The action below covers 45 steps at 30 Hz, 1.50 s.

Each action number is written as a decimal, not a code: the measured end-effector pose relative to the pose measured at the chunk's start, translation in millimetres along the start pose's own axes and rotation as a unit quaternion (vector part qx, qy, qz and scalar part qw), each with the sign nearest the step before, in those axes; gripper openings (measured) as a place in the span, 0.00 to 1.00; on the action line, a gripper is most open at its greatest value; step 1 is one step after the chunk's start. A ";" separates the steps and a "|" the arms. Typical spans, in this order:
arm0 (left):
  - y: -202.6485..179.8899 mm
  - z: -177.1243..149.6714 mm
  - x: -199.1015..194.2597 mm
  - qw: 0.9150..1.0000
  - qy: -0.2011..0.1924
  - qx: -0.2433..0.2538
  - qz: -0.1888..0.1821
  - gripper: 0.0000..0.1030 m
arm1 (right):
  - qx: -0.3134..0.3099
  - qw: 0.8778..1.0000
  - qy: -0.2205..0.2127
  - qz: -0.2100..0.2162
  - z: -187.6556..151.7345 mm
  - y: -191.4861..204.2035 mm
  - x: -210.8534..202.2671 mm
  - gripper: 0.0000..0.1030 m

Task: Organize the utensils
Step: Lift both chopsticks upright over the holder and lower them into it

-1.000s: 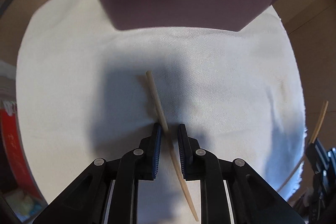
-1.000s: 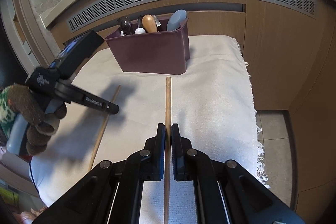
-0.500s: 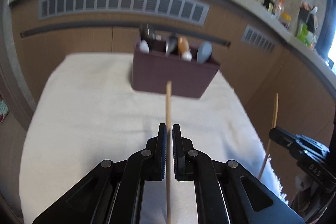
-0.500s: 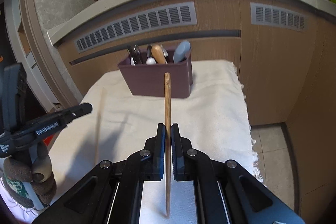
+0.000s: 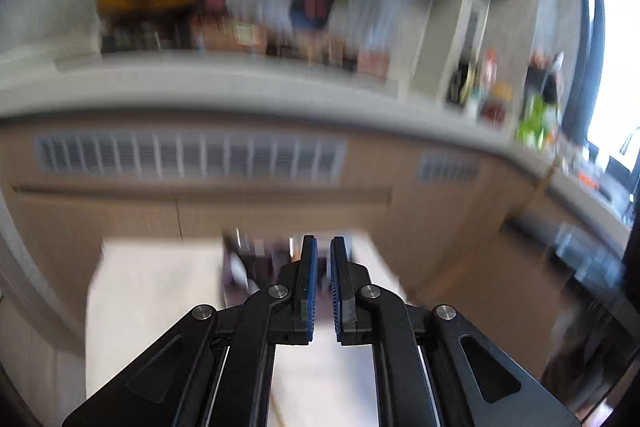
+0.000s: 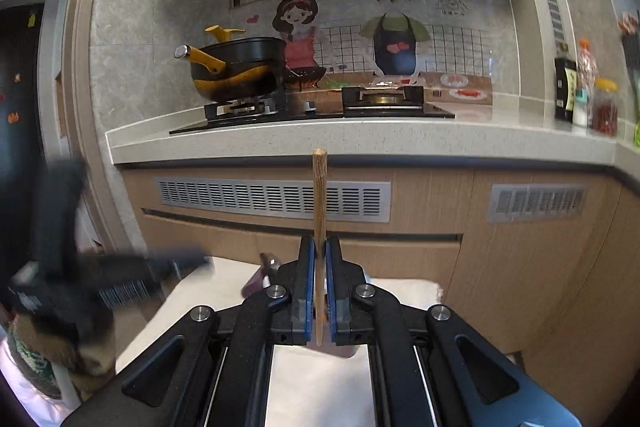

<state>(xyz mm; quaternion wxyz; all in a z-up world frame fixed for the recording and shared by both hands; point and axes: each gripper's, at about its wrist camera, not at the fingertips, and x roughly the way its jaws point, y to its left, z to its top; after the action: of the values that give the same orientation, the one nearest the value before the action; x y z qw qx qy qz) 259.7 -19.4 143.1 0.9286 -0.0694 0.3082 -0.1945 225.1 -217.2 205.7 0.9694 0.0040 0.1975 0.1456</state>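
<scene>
Chopstick [image 6: 319, 211] upright, clamped in right tongs [image 6: 319, 259]; left tongs [image 5: 323, 259] slightly parted, contents unclear through blur.

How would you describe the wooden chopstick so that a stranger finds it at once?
Start at the grey countertop with the gas stove. Below its edge, the right gripper clamps the wooden chopstick upright. It is the only thin, pale wooden stick here, rising across the metal vent.

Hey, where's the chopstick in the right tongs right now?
In the right wrist view, the chopstick stands upright, clamped between the right tongs, its top against the counter edge below the stove.
</scene>
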 end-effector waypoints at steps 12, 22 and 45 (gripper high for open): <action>52.4 -102.3 171.8 0.929 0.358 -0.057 0.078 0.22 | 0.022 0.999 0.039 -0.006 -45.1 -29.5 9.0 0.06; 33.5 -123.2 188.0 0.945 0.307 0.016 0.109 0.07 | 0.035 0.998 0.046 -0.005 -66.8 -35.2 0.0 0.06; -28.1 62.4 -67.6 0.979 -0.201 0.041 0.003 0.06 | -0.012 0.999 -0.036 -0.033 37.6 -0.5 -15.6 0.06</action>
<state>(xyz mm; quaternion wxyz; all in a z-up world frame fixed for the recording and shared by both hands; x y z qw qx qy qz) 238.5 -17.2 236.9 0.9743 -0.0678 0.1075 -0.1860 226.0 -220.2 246.3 0.9801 -0.0090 0.1607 0.1160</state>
